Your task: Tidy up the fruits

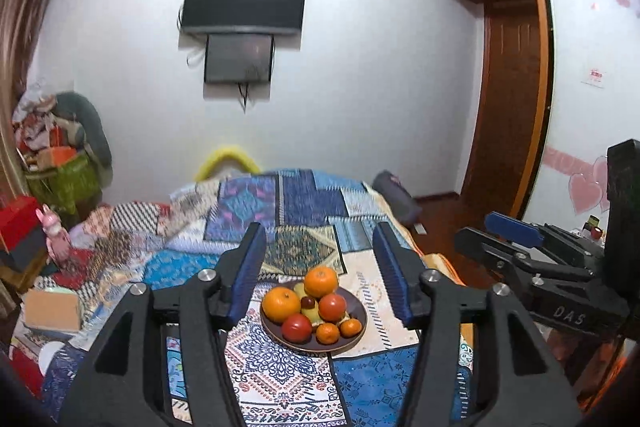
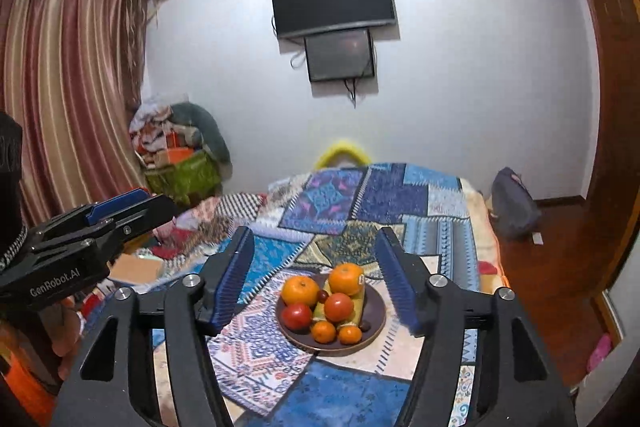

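Both tools hang above a bed (image 1: 304,211) covered in a patchwork blanket. Left tool (image 1: 320,263): fingers spread wide, nothing between them. Right tool (image 2: 316,267): same, fingers apart, empty.

Dark round plate (image 1: 358,311) sits on the blanket, piled with fruit. In the left wrist view the plate lies ahead of and below the left tool, framed in the gap between its two blue pads (image 1: 248,275), not touching either. In the right wrist view the plate (image 2: 378,307) is again ahead and centred between the fingers, slightly right of middle.

On the plate: two big oranges (image 1: 321,281) at the back, two red tomato-like fruits (image 1: 297,327) in the middle and front left, two small mandarins (image 1: 328,333) at the front rim, yellow-green fruit (image 2: 356,303) underneath the pile, a small dark red fruit (image 1: 307,302) between the oranges. Another small dark one (image 2: 364,325) lies at the plate's right edge in the right view.

Right tool also shows at the right edge of the left view, beside the bed, well apart from the plate. Wall-mounted TV (image 1: 245,1) on the far wall, curtain (image 2: 68,87) at left.
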Available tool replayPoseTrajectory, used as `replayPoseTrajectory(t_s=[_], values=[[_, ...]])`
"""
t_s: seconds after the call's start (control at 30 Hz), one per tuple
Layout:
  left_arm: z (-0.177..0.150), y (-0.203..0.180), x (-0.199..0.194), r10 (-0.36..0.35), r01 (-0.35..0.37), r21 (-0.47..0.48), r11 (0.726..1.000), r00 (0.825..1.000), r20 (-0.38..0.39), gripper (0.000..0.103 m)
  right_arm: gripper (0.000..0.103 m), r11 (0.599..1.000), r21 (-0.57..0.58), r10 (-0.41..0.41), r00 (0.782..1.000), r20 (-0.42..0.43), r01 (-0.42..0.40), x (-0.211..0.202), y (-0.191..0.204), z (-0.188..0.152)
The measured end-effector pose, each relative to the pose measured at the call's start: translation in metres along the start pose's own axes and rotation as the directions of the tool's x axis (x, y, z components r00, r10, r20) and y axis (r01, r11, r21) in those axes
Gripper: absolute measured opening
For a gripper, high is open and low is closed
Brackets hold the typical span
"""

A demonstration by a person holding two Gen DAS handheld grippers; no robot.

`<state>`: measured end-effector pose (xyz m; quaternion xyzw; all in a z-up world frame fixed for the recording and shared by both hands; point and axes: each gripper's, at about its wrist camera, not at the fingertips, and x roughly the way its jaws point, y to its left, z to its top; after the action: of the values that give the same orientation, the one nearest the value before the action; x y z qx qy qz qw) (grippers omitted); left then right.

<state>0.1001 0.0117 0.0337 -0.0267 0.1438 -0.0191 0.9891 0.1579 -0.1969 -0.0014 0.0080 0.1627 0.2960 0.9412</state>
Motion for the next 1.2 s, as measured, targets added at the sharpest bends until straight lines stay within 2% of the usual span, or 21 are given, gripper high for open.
replayPoseTrajectory(t_s=[0.07, 0.17, 0.3, 0.37, 0.43, 0.53, 0.63, 0.73, 0.83, 1.2], values=[[-0.002, -0.005, -0.016, 0.019, -0.02, 0.027, 0.999, 0.999, 0.033, 0.063, 0.063, 1.0, -0.005, 0.004, 1.0, 0.016, -0.004, -0.009, 0.004, 0.0], [-0.006, -0.01, -0.031, 0.024, -0.027, 0.045, 0.999, 0.998, 0.062, 0.066, 0.068, 1.0, -0.017, 0.0, 0.999, 0.038, 0.001, -0.019, 0.011, 0.0], [-0.011, -0.013, -0.047, 0.033, -0.038, 0.046, 0.998, 0.995, 0.097, 0.08, 0.077, 0.999, -0.037, -0.03, 0.997, 0.071, 0.032, -0.027, 0.02, -0.005], [-0.012, -0.013, -0.051, 0.041, -0.045, 0.043, 0.998, 0.993, 0.107, 0.085, 0.078, 0.998, -0.039, -0.036, 0.996, 0.08, 0.039, -0.031, 0.022, -0.008], [-0.014, -0.012, -0.053, 0.038, -0.043, 0.037, 0.998, 0.993, 0.108, 0.088, 0.084, 0.998, -0.04, -0.041, 0.995, 0.087, 0.044, -0.035, 0.025, -0.009], [-0.017, -0.011, -0.058, 0.04, -0.043, 0.028, 0.999, 0.993, 0.11, 0.089, 0.089, 0.997, -0.047, -0.058, 0.993, 0.101, 0.063, -0.04, 0.028, -0.011], [-0.019, -0.01, -0.061, 0.049, -0.051, 0.017, 0.999, 0.992, 0.117, 0.099, 0.094, 0.996, -0.056, -0.067, 0.992, 0.106, 0.073, -0.043, 0.031, -0.014], [-0.02, -0.01, -0.064, 0.05, -0.052, 0.015, 0.999, 0.991, 0.127, 0.1, 0.103, 0.994, -0.053, -0.087, 0.988, 0.126, 0.095, -0.046, 0.033, -0.015], [-0.02, -0.01, -0.065, 0.057, -0.059, 0.015, 0.998, 0.99, 0.126, 0.103, 0.103, 0.995, -0.047, -0.085, 0.986, 0.141, 0.092, -0.05, 0.032, -0.017], [-0.022, -0.005, -0.064, 0.06, -0.06, -0.008, 0.998, 0.991, 0.12, 0.103, 0.103, 0.995, -0.039, -0.083, 0.986, 0.146, 0.09, -0.054, 0.031, -0.021]])
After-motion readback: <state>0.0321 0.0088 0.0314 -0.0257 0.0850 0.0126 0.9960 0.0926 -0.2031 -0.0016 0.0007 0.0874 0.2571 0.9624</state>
